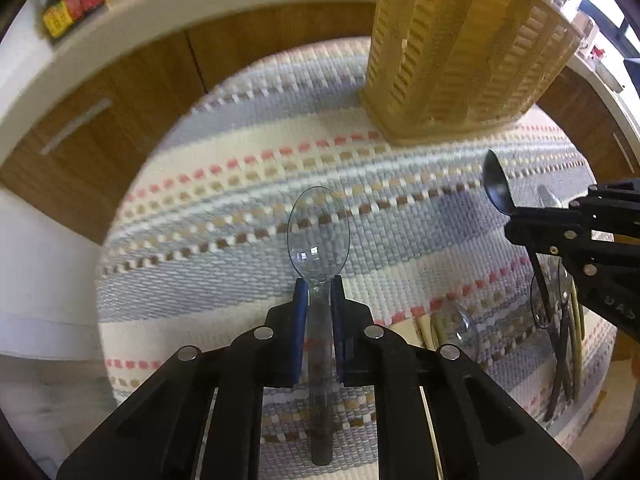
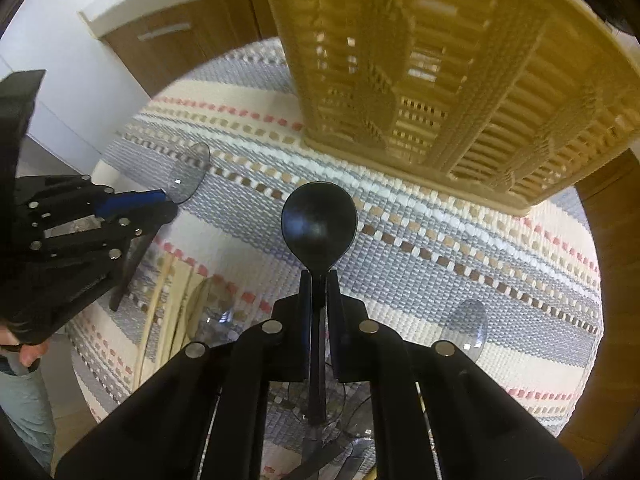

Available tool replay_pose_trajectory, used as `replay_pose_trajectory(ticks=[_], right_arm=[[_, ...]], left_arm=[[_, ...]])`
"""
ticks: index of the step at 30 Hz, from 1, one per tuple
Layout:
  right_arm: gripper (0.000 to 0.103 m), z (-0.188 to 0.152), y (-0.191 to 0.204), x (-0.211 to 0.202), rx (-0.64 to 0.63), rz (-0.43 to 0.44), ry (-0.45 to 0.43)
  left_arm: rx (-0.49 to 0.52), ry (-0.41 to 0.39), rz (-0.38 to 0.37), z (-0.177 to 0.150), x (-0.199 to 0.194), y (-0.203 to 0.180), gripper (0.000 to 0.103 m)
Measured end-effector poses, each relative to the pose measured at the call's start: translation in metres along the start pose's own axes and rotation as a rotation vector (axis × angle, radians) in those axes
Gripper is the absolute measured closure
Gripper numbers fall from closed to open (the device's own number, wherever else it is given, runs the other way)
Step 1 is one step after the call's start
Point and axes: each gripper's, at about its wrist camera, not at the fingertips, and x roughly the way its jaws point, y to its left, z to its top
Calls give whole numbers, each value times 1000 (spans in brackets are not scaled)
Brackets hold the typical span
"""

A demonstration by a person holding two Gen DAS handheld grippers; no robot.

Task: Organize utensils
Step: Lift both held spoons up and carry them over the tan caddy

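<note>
Right now both spoons are in the air, mid-carry: clear plastic spoon [image 1: 319,232] pinched at the neck by the left gripper [image 1: 319,296], blue pads [image 1: 300,308] pressed on either side of the handle, bowl pointing fwd over the striped mat [image 1: 224,208]. Black spoon [image 2: 319,226] pinched the same way in the right gripper [image 2: 319,284], fingers tight on its handle, bowl fwd.

Step, as I read it: pick is done, drop-off into the tan slotted caddy [image 2: 440,80] isn't. The caddy stands on the mat just ahead of both grippers, rim above the cameras' line. Next move prob needs each spoon raised over the rim, tipped handle-down, lined up w/ a compartment, then let go. Which compartment can't be told; the inside isn't visible.

Count: 2 spoons held (1 clear, 1 black). On the mat at least 2 more clear spoons, one [image 2: 466,328] to the right gripper's right, another [image 2: 212,312] below-left, beside a bundle of pale chopsticks [image 2: 168,300], number unclear. More clear and dark utensils lie under the right gripper, too jumbled to count. 1 caddy, 1 mat. Wood cabinets [image 1: 100,128] behind.
</note>
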Motion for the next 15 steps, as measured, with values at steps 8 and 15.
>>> replay_pose_trajectory(ticks=[8, 15], right_arm=[[97, -11, -2, -70, -33, 77, -234], [97, -3, -12, -153, -25, 124, -486]], left_arm=[[-36, -305, -94, 4, -86, 0, 93], [-29, -588, -140, 29, -158, -21, 93]])
